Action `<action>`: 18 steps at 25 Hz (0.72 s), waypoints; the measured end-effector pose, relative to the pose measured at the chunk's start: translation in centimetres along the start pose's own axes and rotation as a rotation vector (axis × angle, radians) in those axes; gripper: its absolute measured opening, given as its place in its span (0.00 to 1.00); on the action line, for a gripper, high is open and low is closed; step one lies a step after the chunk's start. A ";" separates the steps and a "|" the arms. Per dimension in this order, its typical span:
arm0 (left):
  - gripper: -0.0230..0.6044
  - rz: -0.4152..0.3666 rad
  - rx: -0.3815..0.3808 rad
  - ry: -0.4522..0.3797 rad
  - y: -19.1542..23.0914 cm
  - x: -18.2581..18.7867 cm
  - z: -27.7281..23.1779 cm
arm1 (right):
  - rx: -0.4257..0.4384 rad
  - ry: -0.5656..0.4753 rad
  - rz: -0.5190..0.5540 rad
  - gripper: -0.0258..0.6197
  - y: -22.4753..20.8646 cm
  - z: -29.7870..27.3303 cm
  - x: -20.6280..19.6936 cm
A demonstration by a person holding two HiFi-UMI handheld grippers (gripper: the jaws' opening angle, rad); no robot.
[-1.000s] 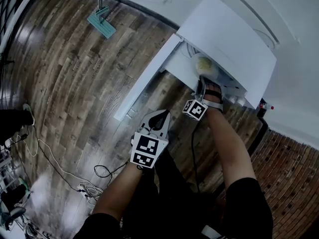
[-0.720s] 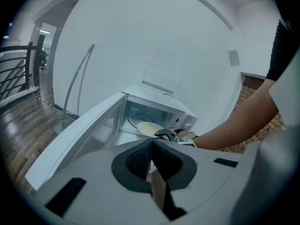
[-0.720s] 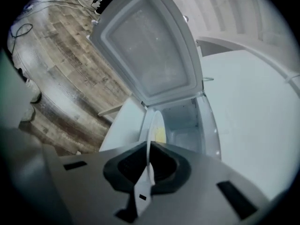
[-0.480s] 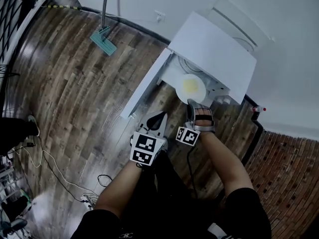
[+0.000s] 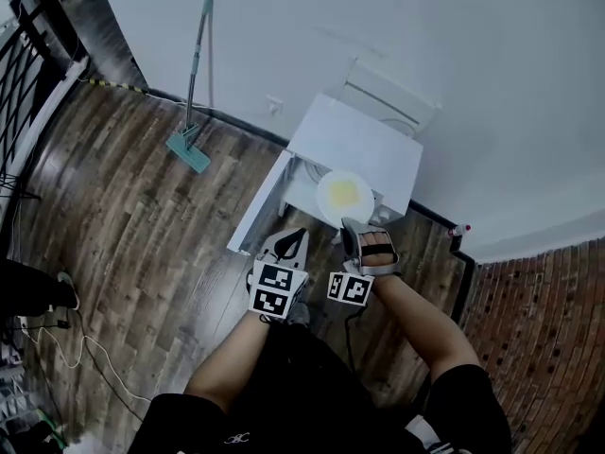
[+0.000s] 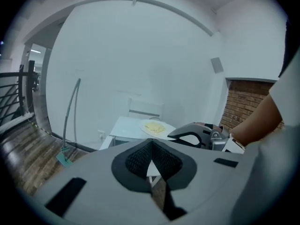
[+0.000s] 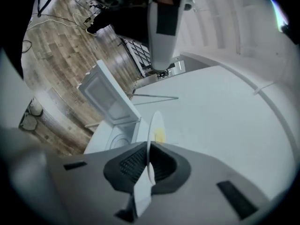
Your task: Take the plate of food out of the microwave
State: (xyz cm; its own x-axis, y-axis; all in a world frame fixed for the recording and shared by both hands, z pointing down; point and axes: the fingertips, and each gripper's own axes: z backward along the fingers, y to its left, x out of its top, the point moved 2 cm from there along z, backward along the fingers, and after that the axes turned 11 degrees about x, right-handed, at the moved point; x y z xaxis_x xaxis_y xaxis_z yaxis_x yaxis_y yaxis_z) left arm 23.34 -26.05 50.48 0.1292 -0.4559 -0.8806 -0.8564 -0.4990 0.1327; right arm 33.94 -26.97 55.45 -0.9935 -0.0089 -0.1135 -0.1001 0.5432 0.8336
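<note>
Carrying stage, as I judge it. Left gripper (image 6: 151, 165) is idling nearest, jaws pressed together on nothing. Right gripper (image 7: 147, 165) is pinching the rim of the round white plate (image 5: 326, 197), which is holding yellow food (image 5: 344, 193) clear of the white box microwave (image 5: 364, 149). The cavity is looking bare, with the white door (image 5: 257, 201) hanging open. Next move is probably calling for a level carry.

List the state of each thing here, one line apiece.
microwave door: open
plate: out of the microwave, clamped by its rim
food: on the plate
right tongs: shut on the plate
left tongs: shut, empty
mop: upright against the wall
</note>
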 end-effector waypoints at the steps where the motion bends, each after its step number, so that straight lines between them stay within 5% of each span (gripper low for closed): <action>1: 0.02 -0.004 0.001 -0.016 -0.5 1.1 0.6 | -0.013 -0.003 0.000 0.08 -1.3 1.2 0.1; 18: 0.02 -0.121 -0.019 -0.187 -6.8 16.8 5.4 | -0.195 0.008 -0.054 0.08 -19.2 12.2 -2.0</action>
State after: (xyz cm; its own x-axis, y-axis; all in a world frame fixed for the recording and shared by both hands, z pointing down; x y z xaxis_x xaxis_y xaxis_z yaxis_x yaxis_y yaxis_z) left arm 28.62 -26.33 32.28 0.1337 -0.2483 -0.9594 -0.8304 -0.5564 0.0283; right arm 38.56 -27.18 33.07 -0.9868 -0.0410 -0.1569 -0.1609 0.3693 0.9153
